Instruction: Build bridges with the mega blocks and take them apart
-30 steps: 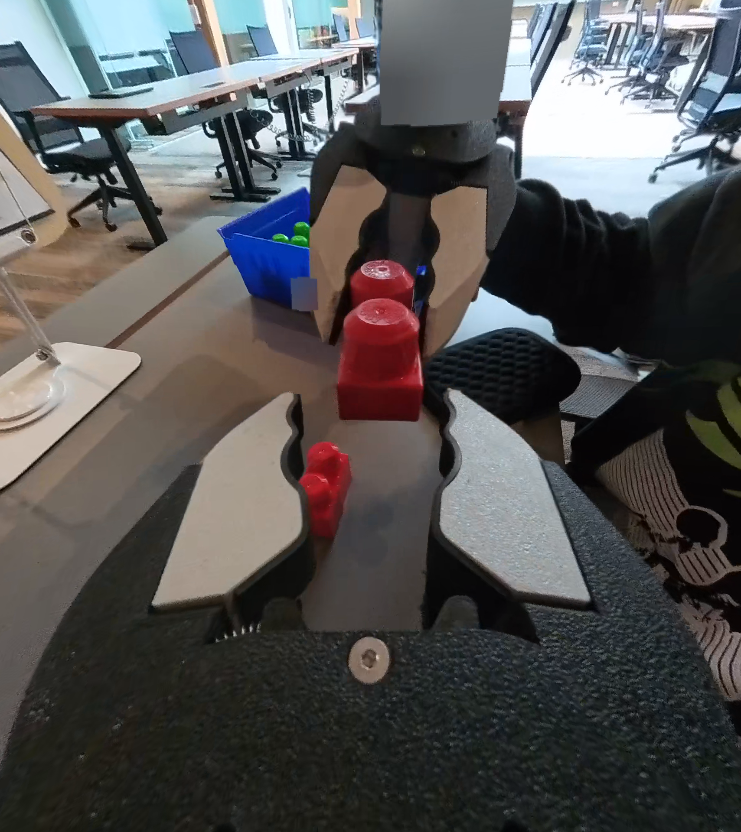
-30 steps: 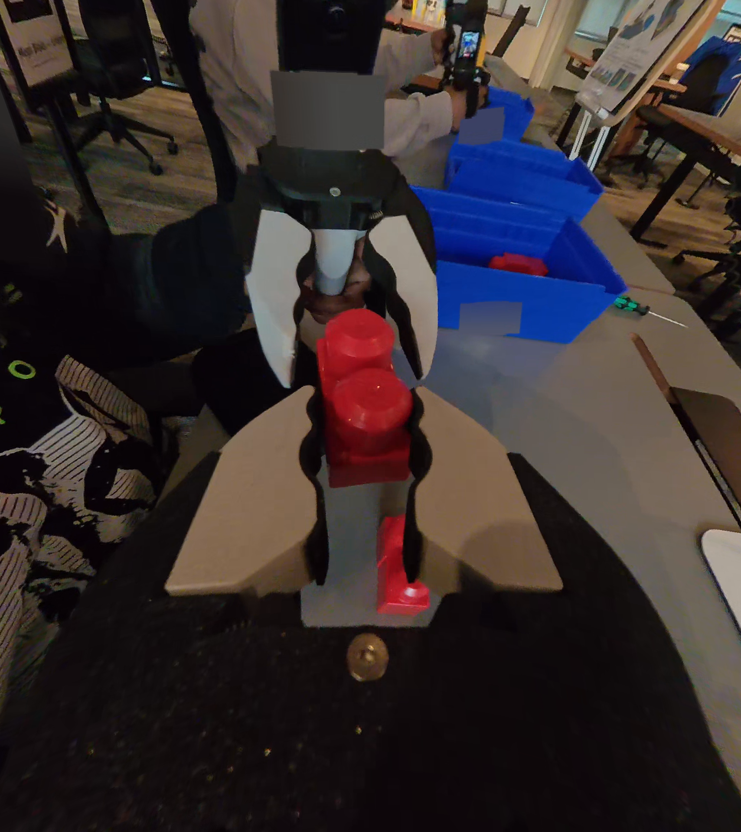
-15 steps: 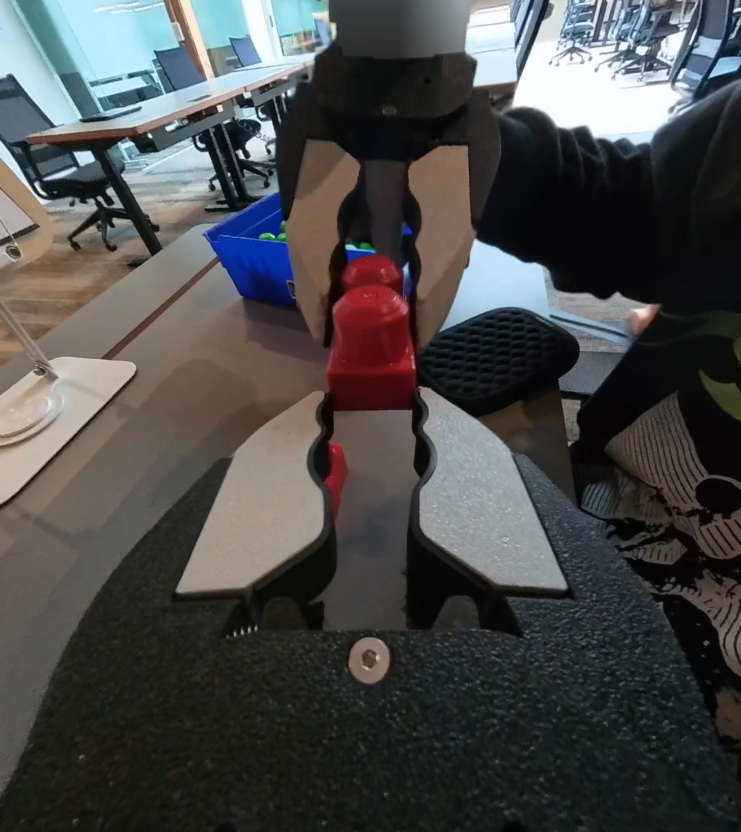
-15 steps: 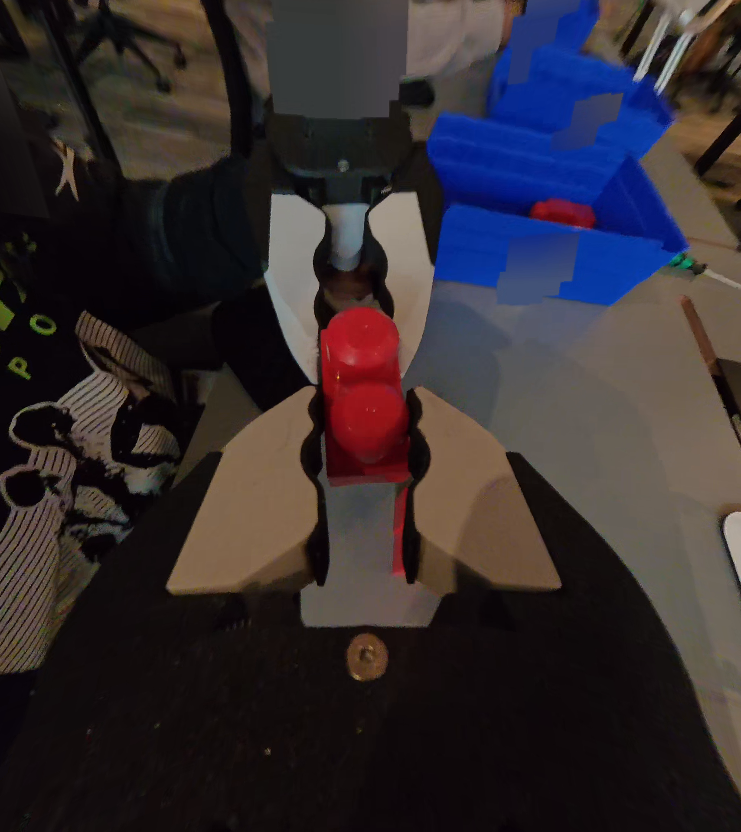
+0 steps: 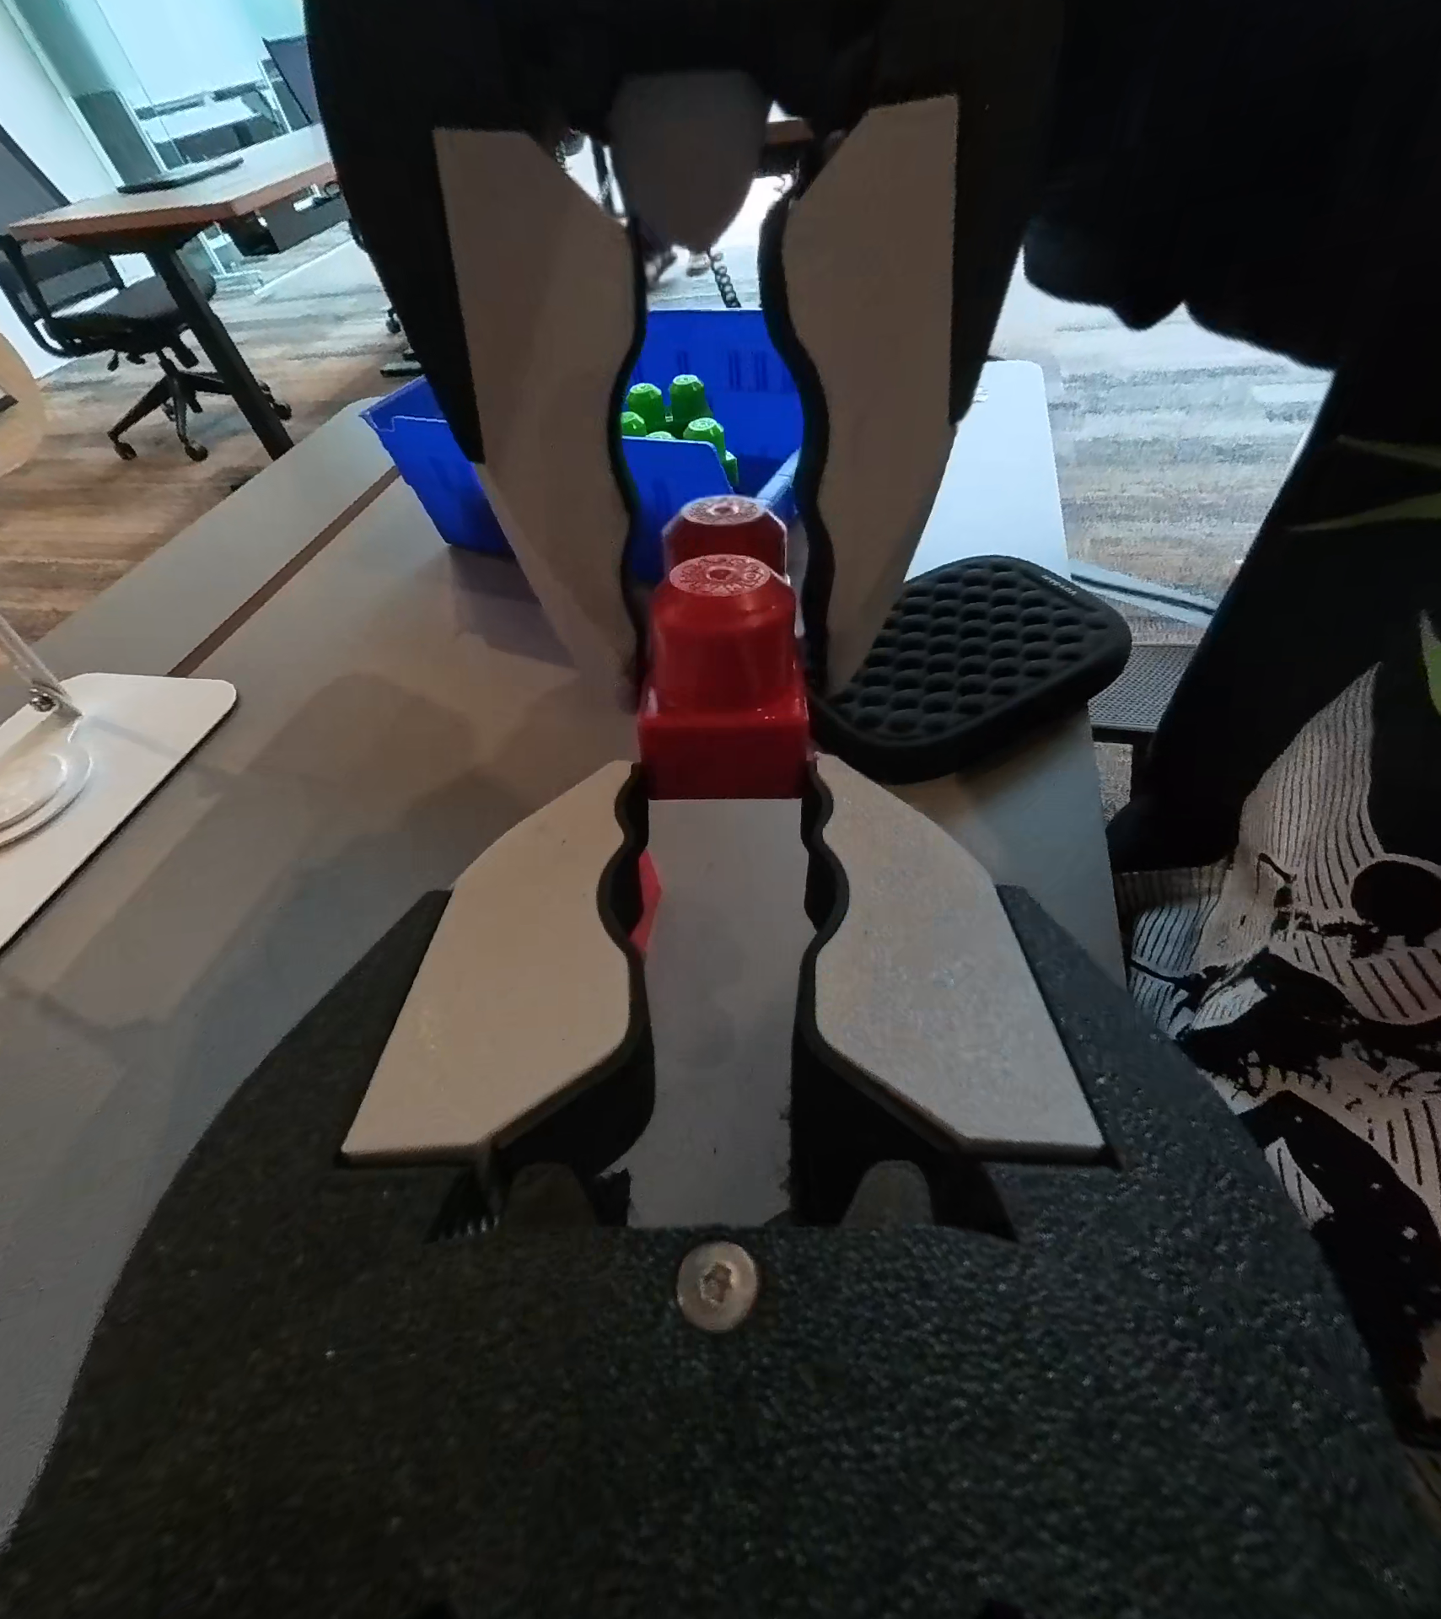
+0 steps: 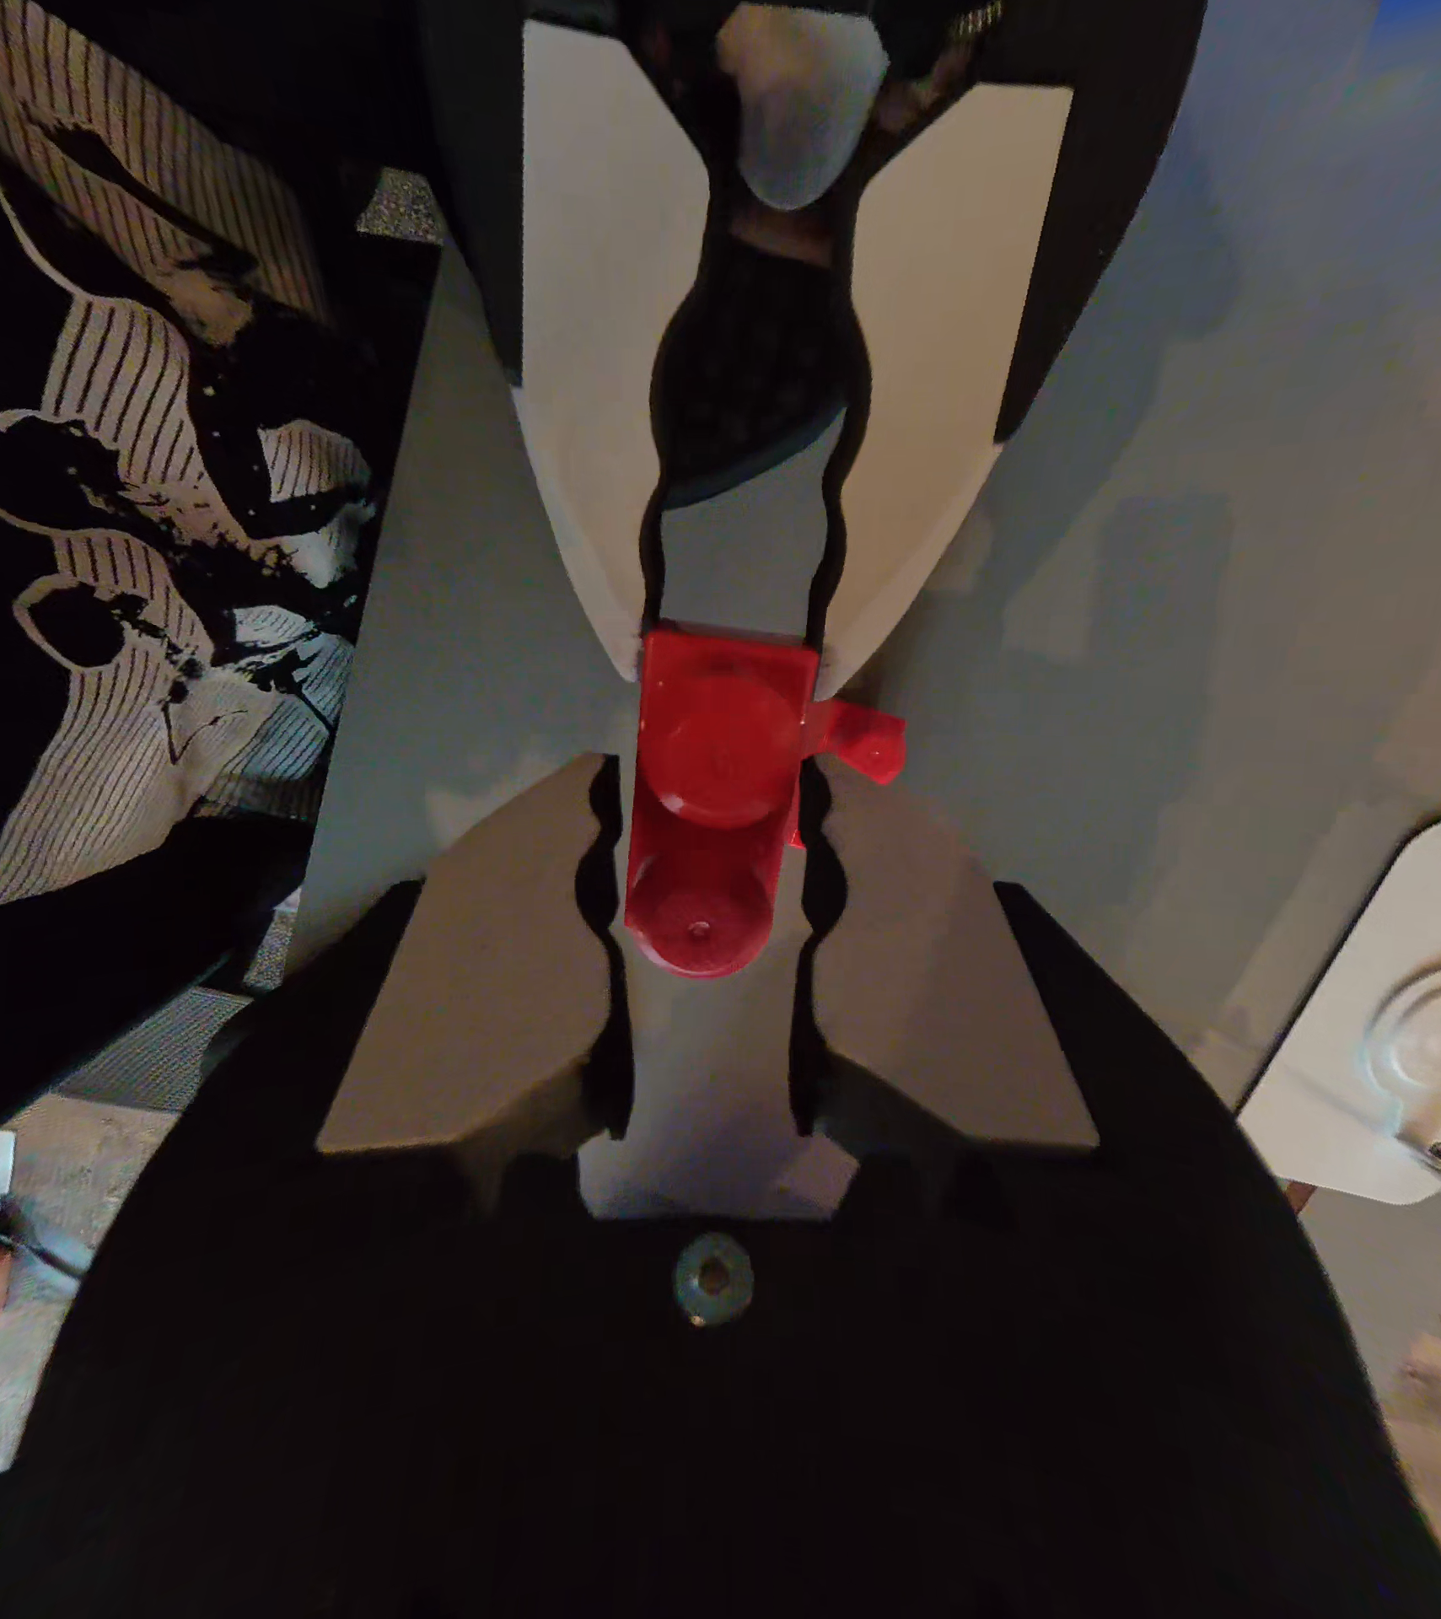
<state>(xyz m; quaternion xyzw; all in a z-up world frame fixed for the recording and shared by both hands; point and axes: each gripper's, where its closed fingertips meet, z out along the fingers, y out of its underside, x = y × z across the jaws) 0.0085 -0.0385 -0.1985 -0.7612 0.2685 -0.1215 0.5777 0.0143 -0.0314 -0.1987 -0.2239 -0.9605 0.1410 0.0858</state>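
Two hand-held grippers meet nose to nose over a red two-stud block (image 5: 724, 692) on the grey bench (image 5: 278, 666). The left hand-held gripper (image 5: 721, 793) has its fingertips level with the near end of the block, touching or almost touching its sides; whether it is clamped cannot be told. Seen from the right wrist view, the right hand-held gripper (image 6: 710, 793) straddles the same block (image 6: 712, 788) with a narrow dark gap along each side, so its grasp cannot be confirmed either, while the opposite gripper's pale fingertips (image 6: 629, 653) sit at the block's far corners. A second, smaller red block (image 6: 861, 740) pokes out just beside the two-stud block, low against the bench; in the left wrist view only a sliver of it (image 5: 649, 889) shows behind the left finger. Beyond the two-stud block stands a blue bin (image 5: 445, 473) holding green blocks (image 5: 673, 412). A white stand base (image 5: 42, 788) lies on the bench well to the side of it, and a black mesh armrest (image 5: 971, 666) sits just past the bench edge.
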